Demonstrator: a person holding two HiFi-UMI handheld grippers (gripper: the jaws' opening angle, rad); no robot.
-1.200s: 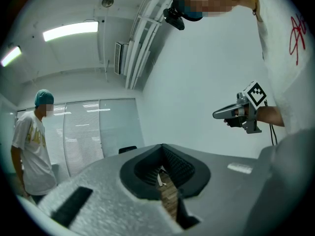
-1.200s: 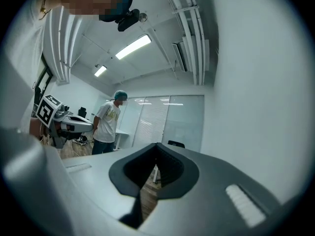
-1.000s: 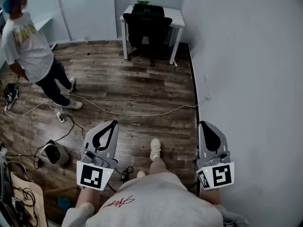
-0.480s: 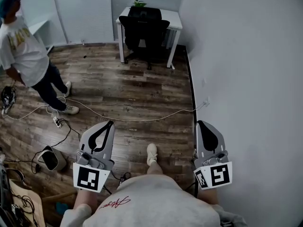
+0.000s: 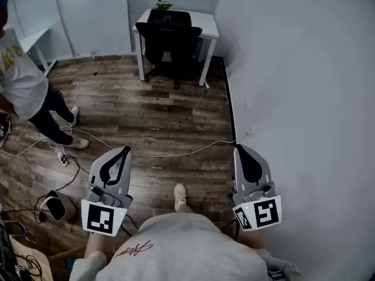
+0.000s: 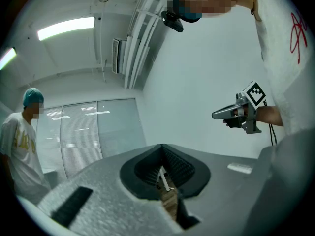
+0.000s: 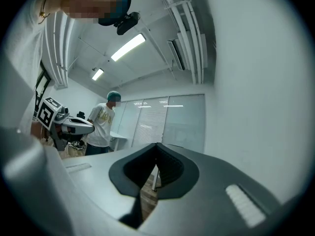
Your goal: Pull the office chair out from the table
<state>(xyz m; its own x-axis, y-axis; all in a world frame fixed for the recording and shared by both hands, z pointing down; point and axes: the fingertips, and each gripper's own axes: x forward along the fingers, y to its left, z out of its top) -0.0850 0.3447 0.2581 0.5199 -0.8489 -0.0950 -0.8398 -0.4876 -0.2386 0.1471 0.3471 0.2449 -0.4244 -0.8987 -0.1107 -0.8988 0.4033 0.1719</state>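
Observation:
A black office chair [image 5: 171, 43] stands pushed in under a small white table [image 5: 204, 27] in the far corner of the room, well ahead of me. My left gripper [image 5: 125, 151] is held level at the lower left of the head view, jaws shut and empty. My right gripper [image 5: 241, 150] is level at the lower right, close to the white wall, also shut and empty. In the left gripper view the shut jaws [image 6: 162, 149] fill the bottom, and the right gripper [image 6: 214, 115] shows across at the right. In the right gripper view the shut jaws [image 7: 156, 145] hide most of the floor.
A person [image 5: 20, 84] in a white shirt stands at the left on the wood floor. A white cable [image 5: 176, 154] runs across the floor to a wall socket [image 5: 250, 132]. A power strip [image 5: 61, 157] and a small grey device [image 5: 54, 206] lie at the lower left. A plant [image 5: 160, 5] sits on the table.
Both grippers and I have moved forward across the floor toward the table. The chair and table appear larger and nearer. The standing person has slid toward the left edge.

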